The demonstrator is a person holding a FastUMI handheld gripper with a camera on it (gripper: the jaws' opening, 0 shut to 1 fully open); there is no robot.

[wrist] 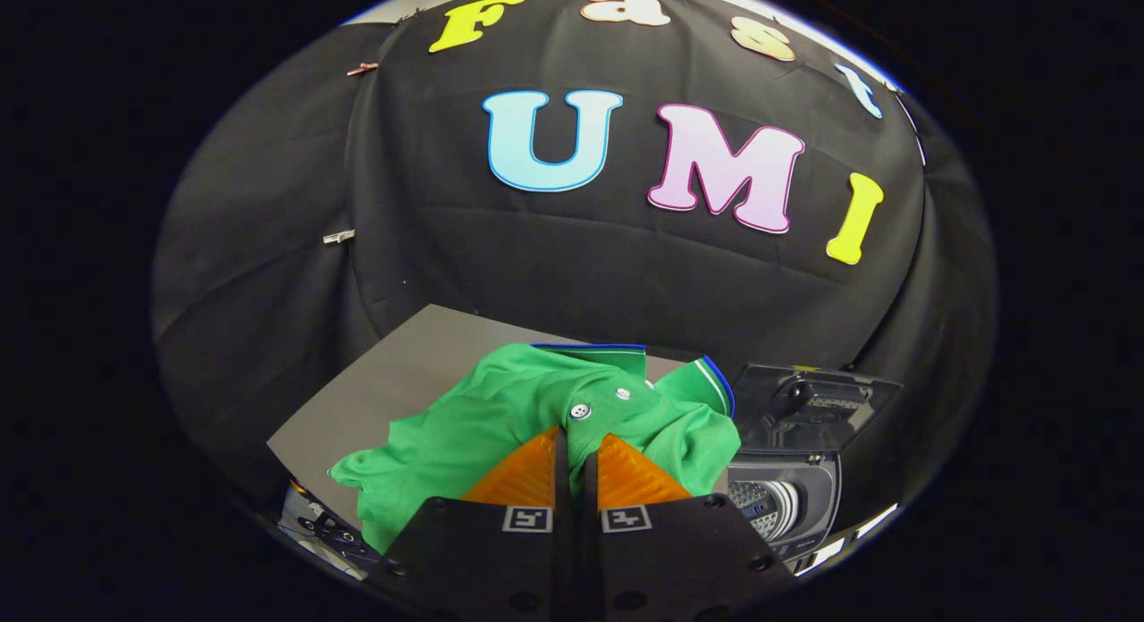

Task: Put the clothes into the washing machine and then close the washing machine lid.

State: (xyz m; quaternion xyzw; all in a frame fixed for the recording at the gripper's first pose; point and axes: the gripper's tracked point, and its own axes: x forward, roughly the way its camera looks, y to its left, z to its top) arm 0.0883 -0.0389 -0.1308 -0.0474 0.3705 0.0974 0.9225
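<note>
A green polo shirt (pixel 500 416) with white buttons and a blue-edged collar hangs bunched from my gripper (pixel 578 441), raised above the grey table (pixel 393 381). Both fingers press together on a fold of the shirt's button placket, so the gripper is shut on it. To the right of the fingers and lower down stands a small dark washing machine (pixel 786 497). Its lid (pixel 809 399) is tipped up and the ribbed drum opening shows beneath it.
Black cloth walls surround the booth behind the table. Some dark equipment (pixel 326 528) sits below the table's near left corner. The bare grey tabletop stretches to the left of the shirt.
</note>
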